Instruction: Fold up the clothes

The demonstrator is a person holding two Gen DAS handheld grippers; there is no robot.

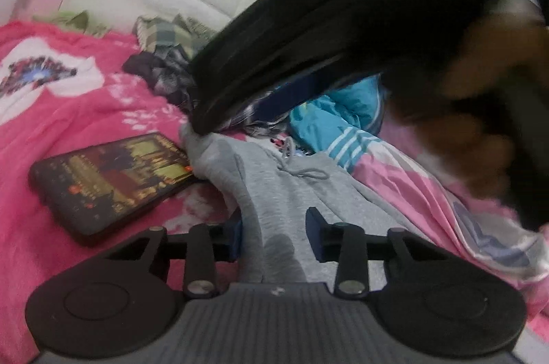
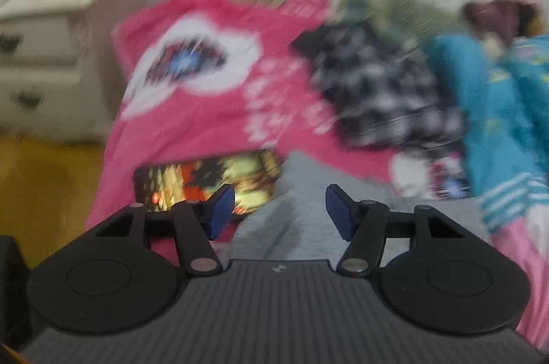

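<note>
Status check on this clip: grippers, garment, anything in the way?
Left gripper astride a raised fold of the grey hoodie, grip unconfirmed. Right gripper open above the hoodie, holding nothing. Phone on the pink blanket beside the hoodie.

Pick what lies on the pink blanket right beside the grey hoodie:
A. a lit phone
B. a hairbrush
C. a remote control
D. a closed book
A: the phone, its screen glowing, lies flat on the pink blanket against the edge of the grey hoodie; the right wrist view shows it too.
</note>
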